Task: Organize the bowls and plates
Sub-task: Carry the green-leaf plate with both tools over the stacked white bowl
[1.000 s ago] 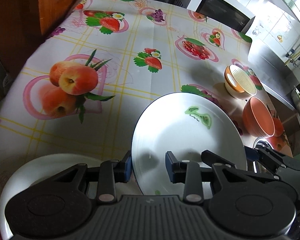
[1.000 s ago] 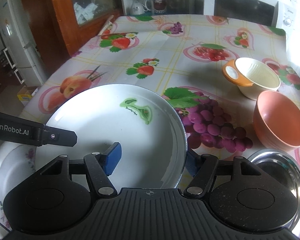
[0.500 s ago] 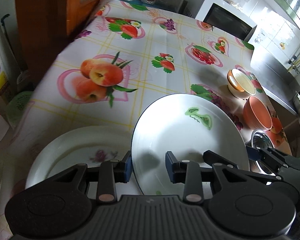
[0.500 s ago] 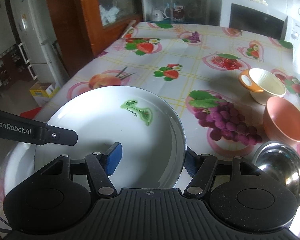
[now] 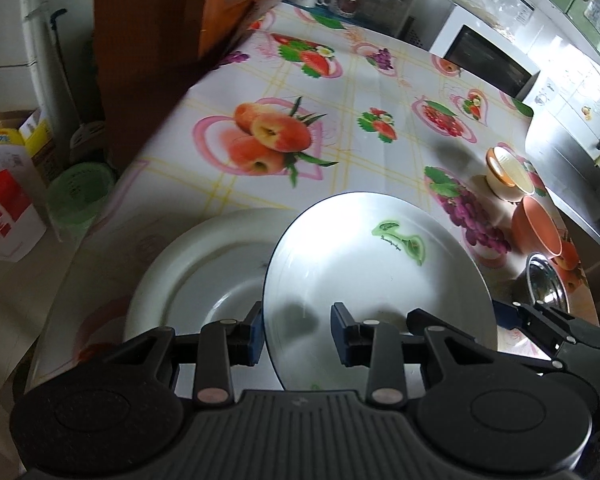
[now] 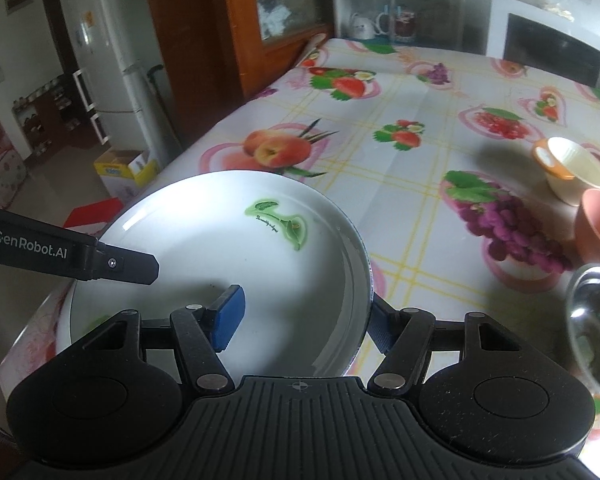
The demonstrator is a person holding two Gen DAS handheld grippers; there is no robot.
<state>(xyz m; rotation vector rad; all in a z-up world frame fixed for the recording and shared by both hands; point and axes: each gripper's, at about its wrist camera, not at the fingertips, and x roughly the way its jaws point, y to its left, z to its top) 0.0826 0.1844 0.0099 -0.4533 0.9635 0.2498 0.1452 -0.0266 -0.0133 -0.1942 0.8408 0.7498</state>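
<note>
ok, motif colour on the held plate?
Green, on the white plate; clearest in the right wrist view.

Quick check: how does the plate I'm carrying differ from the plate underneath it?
The carried plate has a green motif and a dark rim line; the lower plate shows no green print and a plain pale rim. The carried plate is off the table, with a left gripper finger and a right gripper finger on either side of its rim; the lower plate lies flat, ungripped. Both are round, white and empty.
</note>
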